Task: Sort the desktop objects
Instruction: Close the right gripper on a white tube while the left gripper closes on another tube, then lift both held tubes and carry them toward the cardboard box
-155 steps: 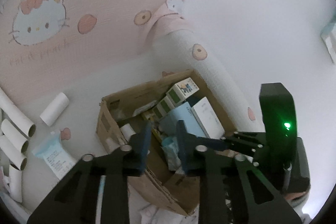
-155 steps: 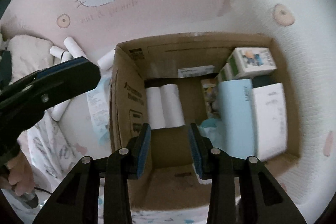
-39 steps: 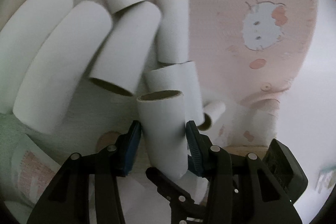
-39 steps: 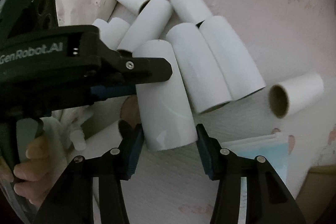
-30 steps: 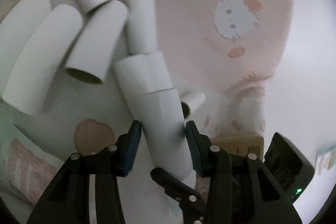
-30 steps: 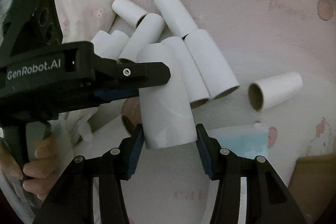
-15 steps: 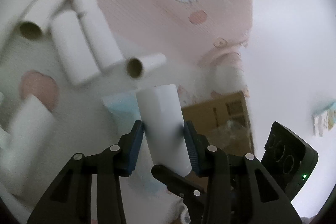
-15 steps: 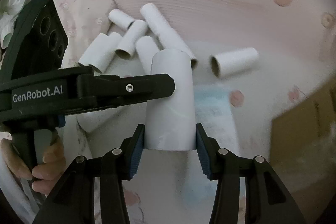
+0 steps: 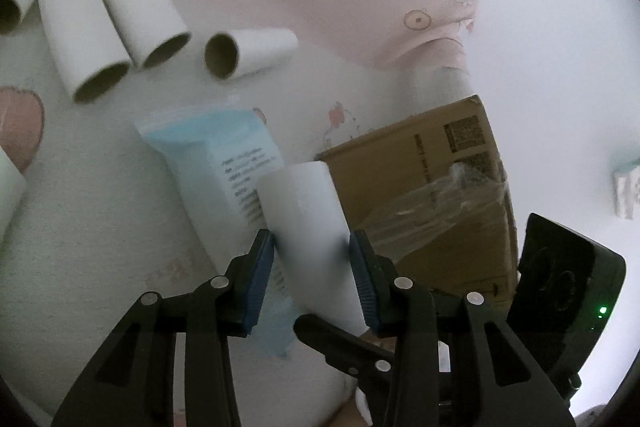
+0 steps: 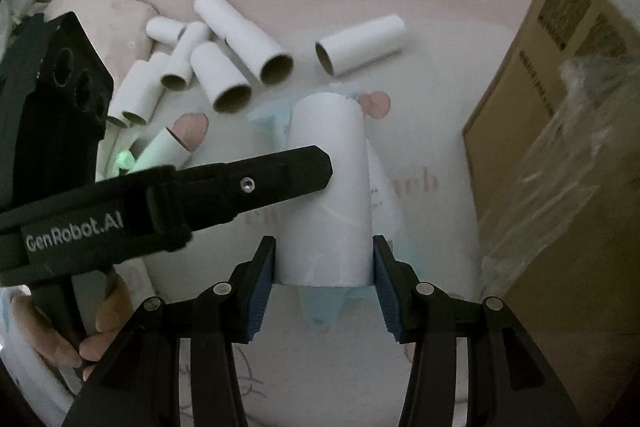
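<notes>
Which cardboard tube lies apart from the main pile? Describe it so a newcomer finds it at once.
Start at the brown cardboard box. On the pink bedding between it and the pile of tubes, one lone tube lies by itself, touching none, just beyond the blue plastic packet.

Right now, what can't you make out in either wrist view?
- Cardboard box contents: both views show only its outer wall.
- Blue packet print: blurred, partly behind the held tube.
- Whether one tube or two sit in the left tongs and right tongs.
</notes>
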### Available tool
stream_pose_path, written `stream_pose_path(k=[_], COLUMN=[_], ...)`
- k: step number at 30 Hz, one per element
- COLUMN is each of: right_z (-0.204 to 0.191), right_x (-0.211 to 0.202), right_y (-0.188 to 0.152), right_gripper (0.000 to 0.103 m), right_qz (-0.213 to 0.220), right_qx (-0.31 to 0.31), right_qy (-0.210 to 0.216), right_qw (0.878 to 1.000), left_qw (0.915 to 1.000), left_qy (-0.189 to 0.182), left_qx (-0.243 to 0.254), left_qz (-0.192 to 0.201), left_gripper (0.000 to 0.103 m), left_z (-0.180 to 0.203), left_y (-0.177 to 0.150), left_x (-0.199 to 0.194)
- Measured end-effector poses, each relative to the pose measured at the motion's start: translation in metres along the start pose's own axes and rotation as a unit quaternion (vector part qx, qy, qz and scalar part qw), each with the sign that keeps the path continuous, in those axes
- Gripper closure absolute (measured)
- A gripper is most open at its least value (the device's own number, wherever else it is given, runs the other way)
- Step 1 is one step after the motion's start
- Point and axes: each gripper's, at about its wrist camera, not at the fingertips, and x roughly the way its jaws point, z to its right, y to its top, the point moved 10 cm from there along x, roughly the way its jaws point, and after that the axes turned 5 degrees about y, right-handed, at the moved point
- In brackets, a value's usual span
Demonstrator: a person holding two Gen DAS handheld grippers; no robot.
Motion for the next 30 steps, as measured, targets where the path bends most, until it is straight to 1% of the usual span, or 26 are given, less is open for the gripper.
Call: stream_pose_path(k=[2,4,9,13,15,18,20,24,26,30], right_z=[-0.001,-0.005,-0.007,-0.003,-0.001,-0.001,-0.002,0.0,0.0,-0.003], right_x=[0.003,0.005,0.003,0.005,0.012,0.019,0.022,0.032,0.035,0.031], right_y=[-0.002,-0.003,0.001,0.007,0.009,0.01,0.01,0.01,0.011,0.014], right_gripper=[0.058,0.058,0.058,0.057,0.057,0.057,0.057,0.058,0.058,0.059], right_qz=[-0.013,-0.015,-0.015,-0.028,-0.037,-0.054,-0.06,-0.073,-0.07,-0.053], right_qx=[0.006,0.01,0.015,0.009,0.01,0.015,0.02,0.025,0.019,0.007], right_qy=[-0.001,0.008,0.021,0.018,0.026,0.044,0.053,0.052,0.043,0.035], right_qw=[1.0,1.0,1.0,0.999,0.999,0.997,0.997,0.996,0.996,0.998], left_qw=[1.0,0.9999,1.0,0.9999,0.9999,0.9991,0.9984,0.9981,0.9982,0.9971], left_qy=[0.008,0.01,-0.003,0.005,0.003,-0.013,-0.023,-0.026,-0.025,-0.034], left_qx=[0.003,0.004,0.001,0.009,-0.003,-0.036,-0.047,-0.051,-0.052,-0.066], left_qz=[0.003,0.005,-0.008,-0.007,-0.009,-0.019,-0.022,-0.023,-0.015,-0.013], left_gripper=[0.062,0.064,0.064,0.064,0.064,0.064,0.064,0.064,0.064,0.064], left_z=[-0.003,-0.003,-0.003,-0.002,-0.005,-0.013,-0.014,-0.014,-0.015,-0.016], left_y=[0.001,0.002,0.0,-0.001,0.001,0.002,0.003,0.005,0.007,0.009], left_x=[-0.002,-0.003,-0.001,-0.001,0.0,0.002,0.003,0.005,0.003,0.002])
